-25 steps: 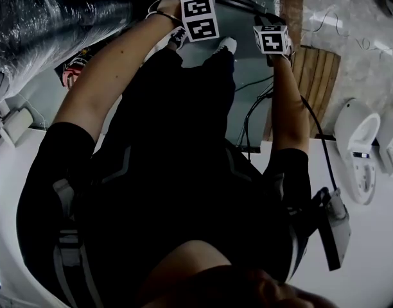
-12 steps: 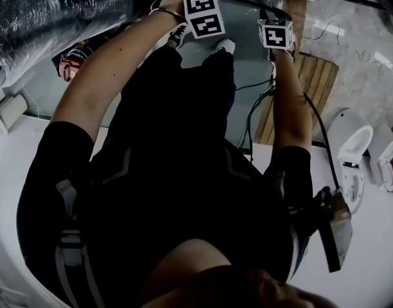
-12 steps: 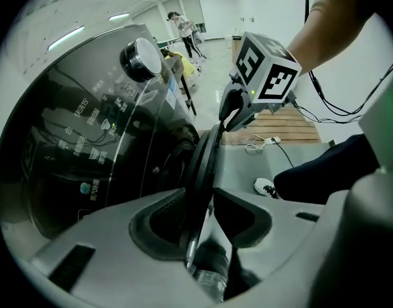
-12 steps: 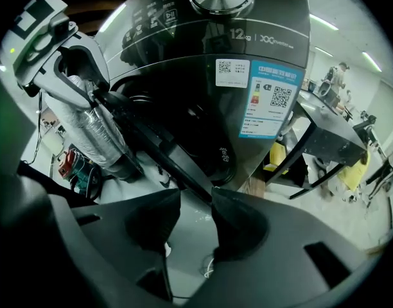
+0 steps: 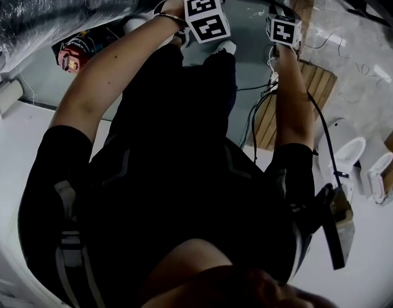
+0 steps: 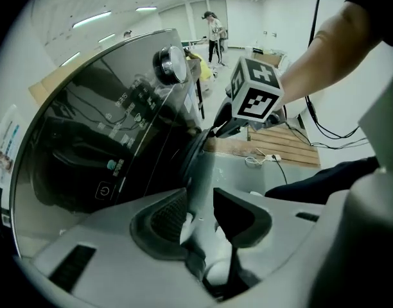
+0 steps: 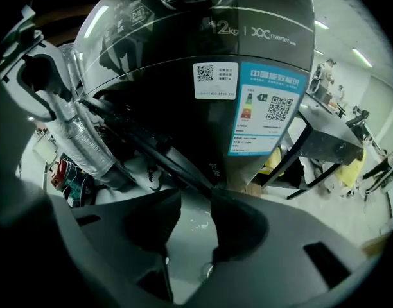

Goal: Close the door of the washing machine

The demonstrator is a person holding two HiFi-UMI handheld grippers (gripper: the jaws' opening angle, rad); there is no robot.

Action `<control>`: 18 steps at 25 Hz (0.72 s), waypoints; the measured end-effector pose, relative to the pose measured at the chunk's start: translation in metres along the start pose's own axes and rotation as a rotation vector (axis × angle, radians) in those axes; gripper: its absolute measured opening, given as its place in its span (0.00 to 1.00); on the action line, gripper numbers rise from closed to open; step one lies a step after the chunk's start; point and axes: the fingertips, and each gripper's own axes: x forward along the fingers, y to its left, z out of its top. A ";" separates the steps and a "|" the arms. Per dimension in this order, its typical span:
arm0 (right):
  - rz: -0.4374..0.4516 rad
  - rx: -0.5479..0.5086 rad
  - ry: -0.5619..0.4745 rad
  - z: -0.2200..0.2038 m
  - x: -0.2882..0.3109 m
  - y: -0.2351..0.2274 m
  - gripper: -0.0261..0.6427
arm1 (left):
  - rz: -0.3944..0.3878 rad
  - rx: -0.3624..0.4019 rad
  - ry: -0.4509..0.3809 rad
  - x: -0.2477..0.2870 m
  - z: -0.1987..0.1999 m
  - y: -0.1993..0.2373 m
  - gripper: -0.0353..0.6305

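Head view and both gripper views. Nearest is the person, in black, with both forearms held out over a grey-green floor (image 5: 251, 27). Dark cables (image 5: 251, 117) trail across the floor to a wooden pallet (image 5: 309, 85) on the right. Two white toilet-like fixtures (image 5: 341, 151) stand further right. A silver foil duct (image 7: 81, 140) hangs at the left, beside the washing machine (image 6: 100, 146). Far behind, the room is a bright white hall with strip lights, where another person (image 6: 214, 25) stands.

The machine is dark and glossy. Its control panel carries pale icons and a round chrome knob (image 6: 169, 65). A blue-and-white label (image 7: 264, 108) and a small white code sticker (image 7: 216, 81) are stuck below the panel. The door (image 6: 191, 153) shows as a thick, dark, curved rim standing out from the front. No view shows whether it sits flush.

The left claw (image 6: 200, 194) is released, its pads apart with only floor between them. The door rim rises just beyond its tips, apart from them. The right claw (image 7: 196, 201) is also released, with bare floor between its pads. The rim runs down from the left to end just beside the tip of its right-hand pad. Contact there cannot be made out.
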 end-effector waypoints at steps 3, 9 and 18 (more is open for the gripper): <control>-0.022 0.017 -0.008 0.009 0.002 -0.007 0.26 | -0.021 -0.065 -0.004 -0.003 -0.005 -0.002 0.25; -0.035 0.037 -0.006 0.012 0.002 -0.010 0.27 | 0.016 -0.178 -0.033 -0.004 -0.015 0.010 0.25; -0.028 0.111 -0.013 0.015 0.006 -0.013 0.27 | 0.020 -0.254 -0.035 -0.005 -0.029 0.013 0.25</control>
